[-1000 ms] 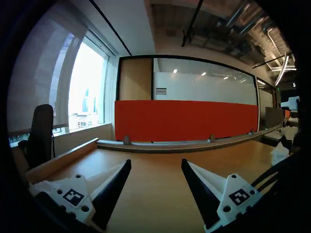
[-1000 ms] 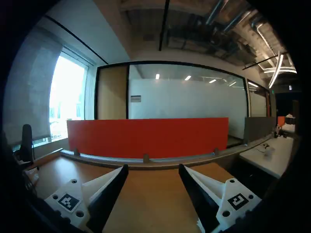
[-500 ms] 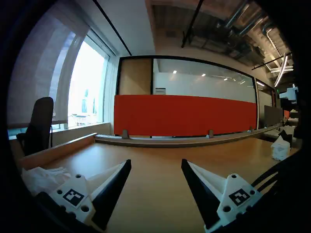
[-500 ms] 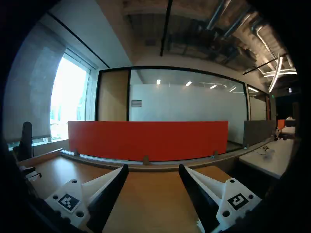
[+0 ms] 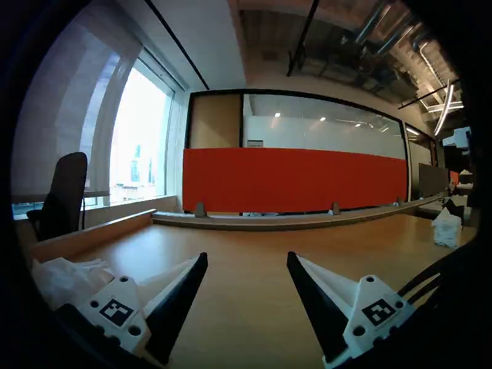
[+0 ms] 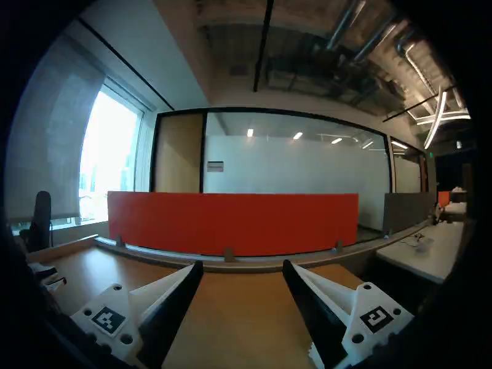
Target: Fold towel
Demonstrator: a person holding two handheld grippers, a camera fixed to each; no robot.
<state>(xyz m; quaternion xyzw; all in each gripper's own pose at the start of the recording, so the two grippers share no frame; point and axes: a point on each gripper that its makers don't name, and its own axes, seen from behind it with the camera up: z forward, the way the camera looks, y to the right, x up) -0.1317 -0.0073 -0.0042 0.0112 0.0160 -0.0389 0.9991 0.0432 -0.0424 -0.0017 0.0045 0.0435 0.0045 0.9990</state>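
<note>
Wooden desk (image 5: 246, 307) runs under both grippers, bare and open straight ahead of them. Nearest in the left gripper view, the left gripper (image 5: 246, 255) has its fingers spread wide with nothing between them. In the right gripper view the right gripper (image 6: 241, 263) is spread just as wide and is also empty.

At the lower left of the left gripper view a white towel (image 5: 64, 280) lies in a crumpled heap on the desk. It sits just beside the left finger and near the desk's raised wooden edge (image 5: 92, 237). Bunched as it is, its long axis and facing cannot be told.

Farther off, toward the right edge, sits a small white bundle (image 5: 447, 226). An orange divider (image 5: 295, 184) stands across the desk's far side, with a glass wall (image 5: 320, 129) behind it. A bright window (image 5: 138, 154) is at left, and a black chair (image 5: 64, 197) is at the left edge.
</note>
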